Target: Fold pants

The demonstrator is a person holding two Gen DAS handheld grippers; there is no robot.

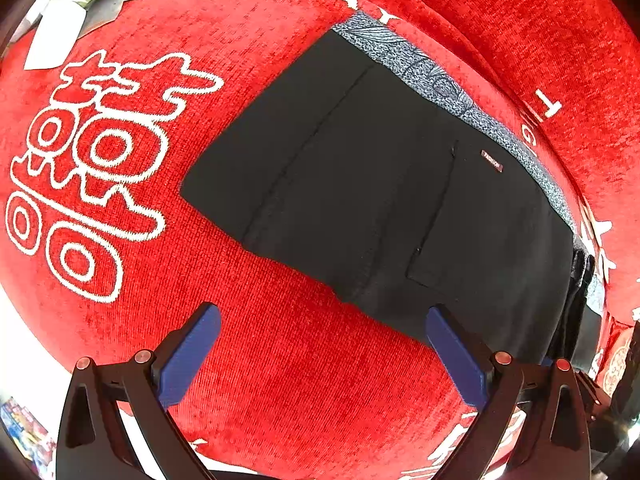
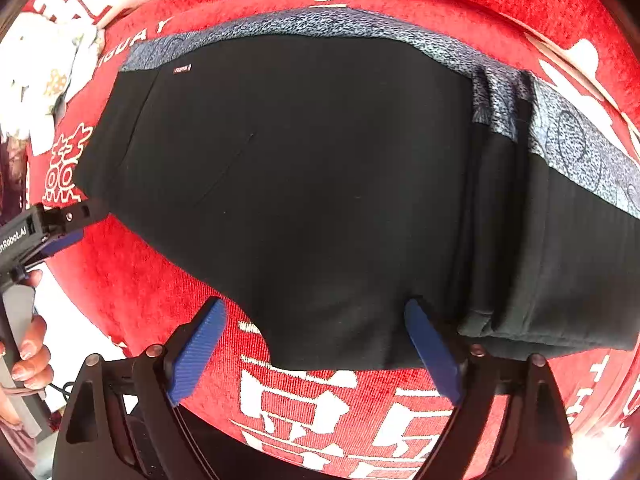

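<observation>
Nearest the cameras, both grippers point steeply down over a red cloth [image 1: 304, 360] with white lettering. Left gripper [image 1: 323, 354] has its jaws wide, with nothing between them but red fabric; its right finger sits just at the near edge of the black pants [image 1: 360, 184]. Right gripper [image 2: 316, 350] also stands wide open, and the near hem of the pants lies between its fingers, though the pads do not press on it. Beyond them the pants lie folded and flat on the cloth, a small label [image 1: 492, 161] near the patterned grey waistband [image 1: 432, 72] along the far edge. Far left, a hand [image 2: 34, 354] grips the left tool's handle.
</observation>
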